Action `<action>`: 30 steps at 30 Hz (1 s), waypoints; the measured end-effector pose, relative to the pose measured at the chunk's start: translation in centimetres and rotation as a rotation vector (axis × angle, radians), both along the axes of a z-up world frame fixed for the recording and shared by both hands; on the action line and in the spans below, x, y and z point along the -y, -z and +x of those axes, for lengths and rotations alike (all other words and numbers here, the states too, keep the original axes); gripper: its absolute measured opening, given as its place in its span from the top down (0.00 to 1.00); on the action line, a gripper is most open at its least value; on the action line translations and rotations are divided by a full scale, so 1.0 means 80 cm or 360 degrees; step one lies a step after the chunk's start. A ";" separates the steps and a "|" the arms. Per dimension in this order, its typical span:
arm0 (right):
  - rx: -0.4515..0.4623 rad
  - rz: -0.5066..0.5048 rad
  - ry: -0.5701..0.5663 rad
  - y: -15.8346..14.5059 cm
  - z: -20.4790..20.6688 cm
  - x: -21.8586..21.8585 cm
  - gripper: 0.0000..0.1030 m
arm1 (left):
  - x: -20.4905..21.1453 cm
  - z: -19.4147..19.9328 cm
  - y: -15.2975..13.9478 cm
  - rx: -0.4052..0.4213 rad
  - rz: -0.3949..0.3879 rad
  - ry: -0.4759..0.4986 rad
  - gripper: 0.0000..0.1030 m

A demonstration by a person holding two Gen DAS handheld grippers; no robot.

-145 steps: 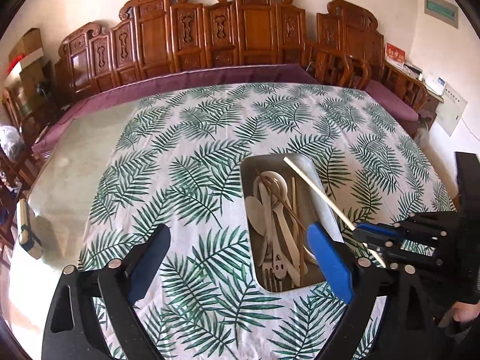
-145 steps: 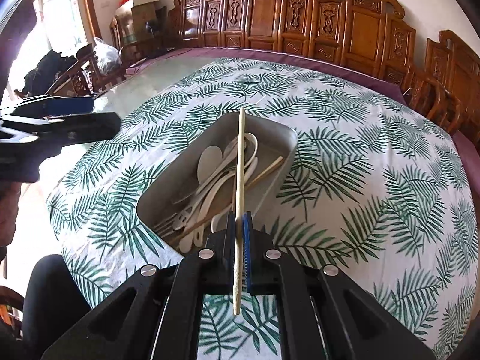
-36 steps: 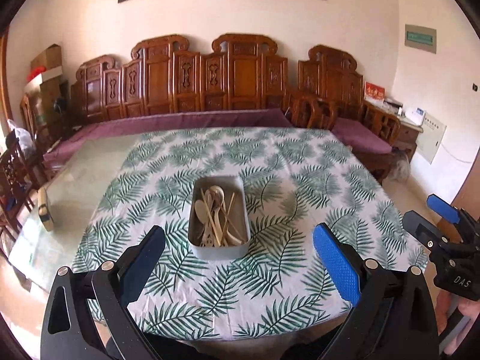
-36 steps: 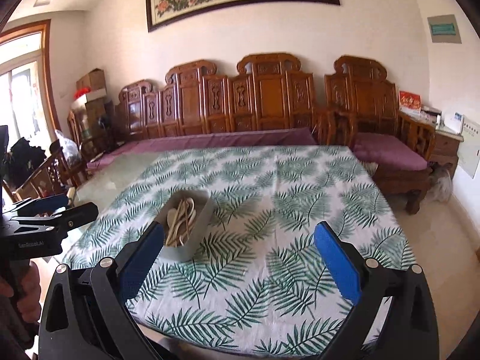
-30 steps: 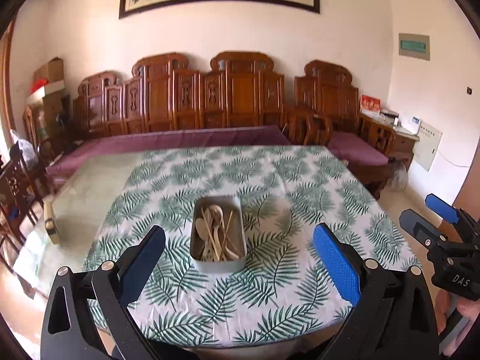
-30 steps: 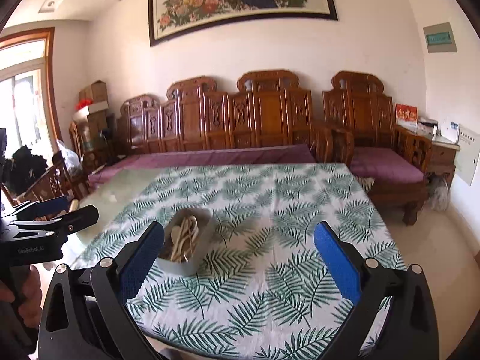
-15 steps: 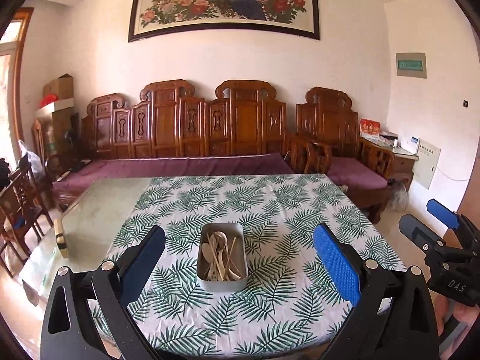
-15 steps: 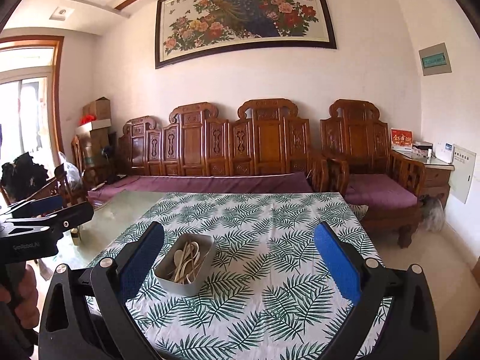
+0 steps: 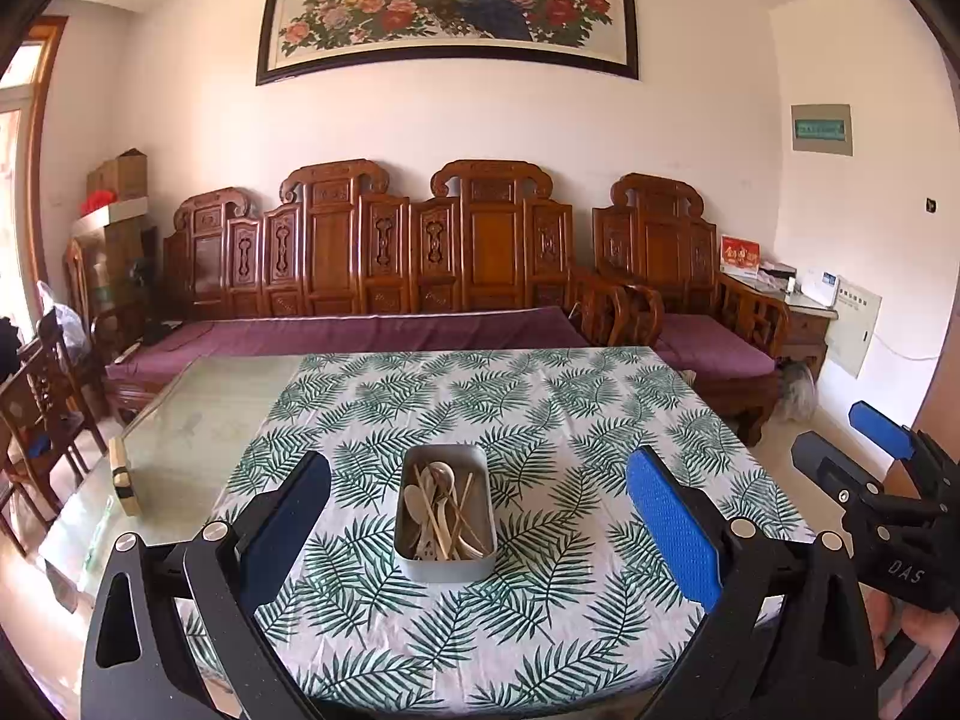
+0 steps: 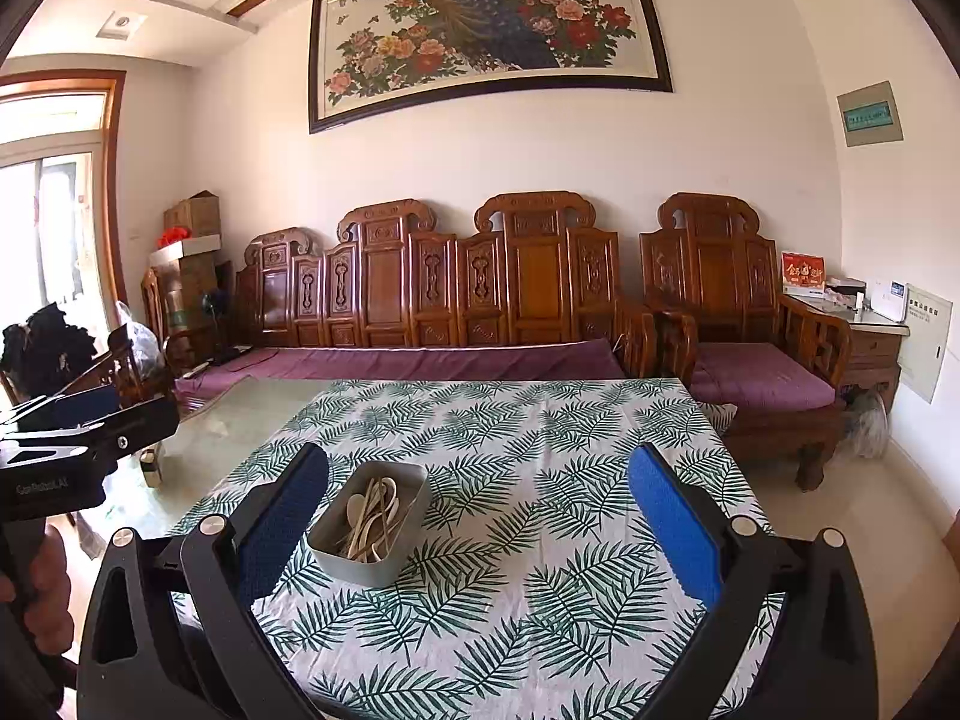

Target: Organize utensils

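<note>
- Left gripper: in my left hand, held back from the near table edge. Jaws spread wide, blue pads far apart, nothing between them.
- Right gripper: in my right hand, likewise held back from the table. Jaws wide apart, empty.
- Tray: grey, rectangular, rounded corners, low walls. Sits on the leaf-print tablecloth, toward the near edge, roughly centred between my left gripper's pads in that view. Looks like metal or hard plastic; I cannot tell which. I judge it stiff and light. Best hold would be a pinch over one long wall; smooth sides may slip.
- Utensils: pale spoons, at least one fork, and thin wooden chopsticks, all lying loose in the tray in a crossed heap. Exact count not readable.
- Handling, spoons and fork: I judge them light and rigid, probably plastic, smooth. Take each mid-handle, across the narrow width.
- Handling, chopsticks: thin, stiff, prone to rolling or pivoting in the pads. Grip near the middle to keep them level.
- Tablecloth: soft cloth over a glass-topped table; dragging the tray could bunch it.
- No utensils visible on the cloth outside the tray; I judge the task done or nearly so.
- Background: carved wooden bench, framed peacock painting.
</note>
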State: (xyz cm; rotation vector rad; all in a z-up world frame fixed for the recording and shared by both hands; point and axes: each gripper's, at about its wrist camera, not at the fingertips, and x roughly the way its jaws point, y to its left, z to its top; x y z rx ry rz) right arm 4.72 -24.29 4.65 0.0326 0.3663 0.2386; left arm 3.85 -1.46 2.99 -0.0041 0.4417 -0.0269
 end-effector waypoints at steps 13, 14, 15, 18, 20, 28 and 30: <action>-0.0004 0.0001 -0.0002 0.003 0.000 0.001 0.02 | 0.000 -0.001 0.002 -0.0002 0.0005 0.0004 0.07; -0.0004 0.0000 -0.0003 0.003 0.000 0.001 0.02 | 0.000 -0.001 0.002 -0.0002 0.0005 0.0003 0.07; -0.0004 0.0000 -0.0002 0.004 0.001 0.001 0.02 | 0.000 -0.001 0.002 -0.0002 0.0008 0.0001 0.07; -0.0005 0.0001 -0.0002 0.004 0.001 0.001 0.02 | -0.001 -0.001 0.004 -0.0003 0.0010 -0.0001 0.07; -0.0005 0.0001 -0.0002 0.004 0.000 0.001 0.02 | -0.001 -0.002 0.005 -0.0004 0.0008 -0.0002 0.07; -0.0005 0.0000 -0.0003 0.003 0.001 0.001 0.02 | -0.002 -0.002 0.005 -0.0003 0.0011 -0.0003 0.07; -0.0005 0.0001 -0.0001 0.003 0.001 0.001 0.02 | -0.002 -0.002 0.006 -0.0003 0.0010 -0.0001 0.07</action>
